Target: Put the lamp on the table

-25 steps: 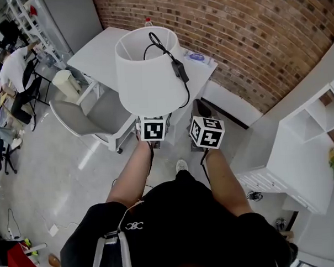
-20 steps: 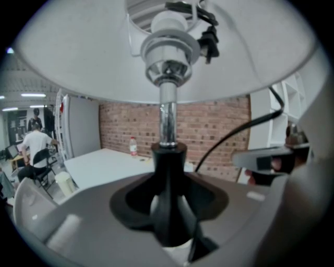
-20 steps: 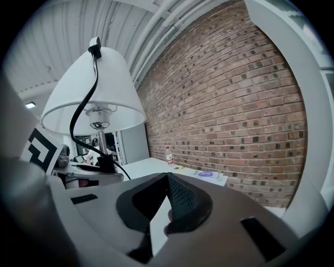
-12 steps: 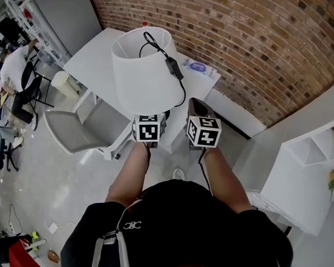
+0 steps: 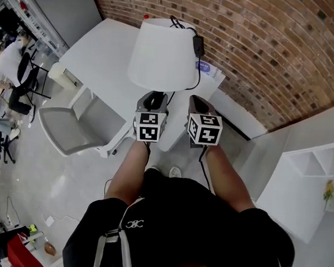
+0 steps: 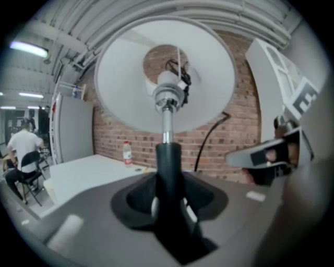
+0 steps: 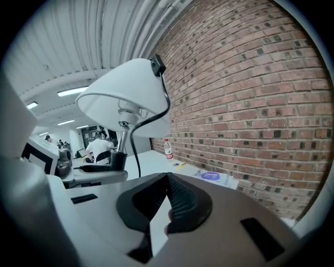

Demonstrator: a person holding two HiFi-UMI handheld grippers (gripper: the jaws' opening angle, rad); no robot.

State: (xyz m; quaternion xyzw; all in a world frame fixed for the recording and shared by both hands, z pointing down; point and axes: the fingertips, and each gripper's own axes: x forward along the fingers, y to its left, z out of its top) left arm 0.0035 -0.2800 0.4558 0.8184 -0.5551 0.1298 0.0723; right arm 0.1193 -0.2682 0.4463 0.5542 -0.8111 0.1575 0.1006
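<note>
**Left gripper view: fingers grasping the lamp's stem, lamp hanging over the worktop**

The left gripper (image 6: pixel 170 208) is closing its fingers (image 6: pixel 189 213) on the dark lower stem (image 6: pixel 168 167) of the lamp (image 5: pixel 163 55), and they are pressing it from both sides. From there the metal rod is rising to the white shade (image 6: pixel 167 78), which is tilting toward the brick wall (image 5: pixel 273 37). The black cord (image 7: pixel 168 107) is hanging loose over the shade and trailing down beside the stem. The right gripper (image 7: pixel 166 208) is riding just beside the left one with its fingers (image 7: pixel 182 203) clenched together on nothing.

In the head view the lamp is being held in the air, its shade over the near end of the white worktop (image 5: pixel 105 55). No part of it is touching the surface, and its base is not showing in any view.

By the look of it, the carrying step is in hand and the placing is not yet done. The next move is likely calling for the lamp to be brought upright and lowered onto a bare patch, clear of the bottle (image 6: pixel 127 153) by the wall. The cord should be kept from under the base, and the fingers should release only once the lamp is standing steady.
</note>
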